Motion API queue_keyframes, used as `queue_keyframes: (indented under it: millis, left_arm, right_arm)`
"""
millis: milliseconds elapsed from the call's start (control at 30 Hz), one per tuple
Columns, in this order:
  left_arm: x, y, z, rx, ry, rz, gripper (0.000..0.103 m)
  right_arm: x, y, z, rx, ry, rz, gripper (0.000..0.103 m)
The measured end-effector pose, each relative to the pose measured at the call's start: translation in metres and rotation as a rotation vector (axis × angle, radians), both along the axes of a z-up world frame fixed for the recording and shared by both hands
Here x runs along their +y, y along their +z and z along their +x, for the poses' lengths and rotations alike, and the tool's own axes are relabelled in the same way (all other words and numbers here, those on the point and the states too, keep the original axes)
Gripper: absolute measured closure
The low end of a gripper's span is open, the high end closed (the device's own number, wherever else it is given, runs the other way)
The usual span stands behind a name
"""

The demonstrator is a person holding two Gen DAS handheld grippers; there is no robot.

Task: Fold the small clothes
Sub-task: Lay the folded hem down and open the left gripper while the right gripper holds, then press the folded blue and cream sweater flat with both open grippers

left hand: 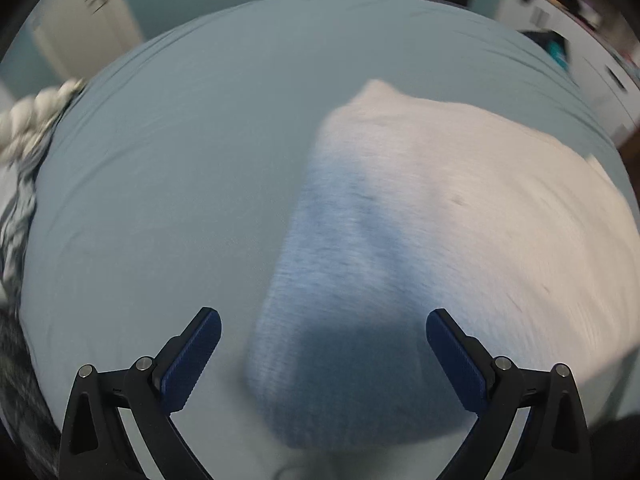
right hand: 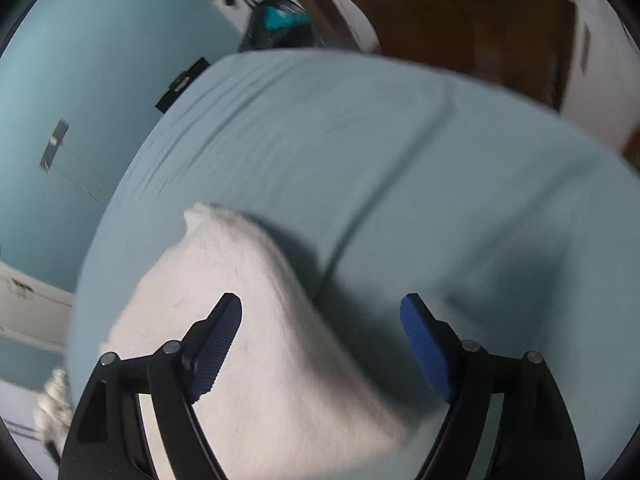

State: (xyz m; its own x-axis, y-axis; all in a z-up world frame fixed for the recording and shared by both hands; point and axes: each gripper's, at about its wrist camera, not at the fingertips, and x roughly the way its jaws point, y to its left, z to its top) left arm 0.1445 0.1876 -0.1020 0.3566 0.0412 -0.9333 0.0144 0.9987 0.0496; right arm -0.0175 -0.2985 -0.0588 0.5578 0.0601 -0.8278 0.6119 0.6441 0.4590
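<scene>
A small white garment (left hand: 460, 220) lies flat on the pale blue bedsheet (left hand: 180, 180), blurred by motion, with its near part in shadow. My left gripper (left hand: 323, 322) hangs above the garment's near left edge, jaws wide apart and nothing between the blue pads (left hand: 192, 360). In the right wrist view the same white garment (right hand: 240, 320) runs from the centre left down to the bottom. My right gripper (right hand: 321, 312) stands open over its right edge. The left pad (right hand: 216, 344) is above the cloth, the right pad (right hand: 426, 344) above bare sheet. Neither pad presses on the cloth.
A crease (right hand: 360, 220) runs across the bedsheet (right hand: 440, 160) beyond the right gripper. Striped and knitted fabric (left hand: 24, 152) is heaped at the bed's left edge. Blue walls, white furniture (left hand: 600, 80) and a brown floor (right hand: 460, 20) surround the bed.
</scene>
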Motion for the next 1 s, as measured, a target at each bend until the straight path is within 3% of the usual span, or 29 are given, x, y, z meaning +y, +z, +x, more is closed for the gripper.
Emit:
queue_keyframes:
  millis: [67, 133, 233, 333, 400, 467, 500, 533, 667, 733, 900, 1000]
  left_arm:
    - [-0.006, -0.006, -0.006, 0.024, -0.035, -0.01, 0.0]
    - [-0.014, -0.02, -0.013, 0.07, -0.051, 0.02, 0.0]
    - [-0.01, -0.037, -0.018, 0.088, -0.025, 0.04, 0.0]
    - [0.001, -0.048, -0.02, 0.101, 0.025, 0.008, 0.0]
    - [0.006, -0.051, -0.02, 0.112, 0.047, -0.006, 0.0]
    - [0.019, -0.052, -0.009, 0.11, 0.048, 0.0, 0.0]
    - [0.016, -0.052, -0.012, 0.102, 0.045, 0.011, 0.0]
    - [0.01, -0.051, -0.013, 0.096, 0.039, 0.023, 0.0]
    - [-0.011, -0.026, -0.014, 0.087, 0.004, 0.1, 0.0]
    - [-0.025, 0.003, -0.015, 0.026, 0.0, 0.144, 0.001]
    - [-0.036, 0.074, -0.045, -0.134, 0.057, 0.01, 0.0]
    - [-0.056, 0.089, -0.07, -0.199, 0.093, 0.025, 0.0]
  right_arm:
    - [0.007, -0.006, -0.014, 0.035, -0.03, 0.053, 0.024]
    - [0.024, -0.006, -0.015, 0.067, 0.027, 0.057, 0.024]
    - [0.046, 0.011, -0.001, 0.032, 0.138, -0.119, 0.024]
    - [0.098, 0.02, 0.001, 0.023, 0.347, -0.289, 0.024]
    - [0.134, 0.01, 0.015, 0.06, 0.53, -0.37, 0.024]
    - [0.152, -0.025, 0.03, 0.193, 0.681, -0.46, 0.017]
    - [0.154, -0.031, 0.029, 0.221, 0.692, -0.489, 0.006]
    - [0.154, -0.036, 0.029, 0.232, 0.685, -0.513, 0.002]
    - [0.124, -0.042, 0.041, 0.182, 0.617, -0.412, 0.001]
    - [0.117, -0.042, 0.042, 0.158, 0.607, -0.401, 0.001]
    - [0.125, -0.04, 0.036, 0.184, 0.601, -0.472, 0.001]
    - [0.131, -0.03, 0.03, 0.157, 0.596, -0.404, 0.001]
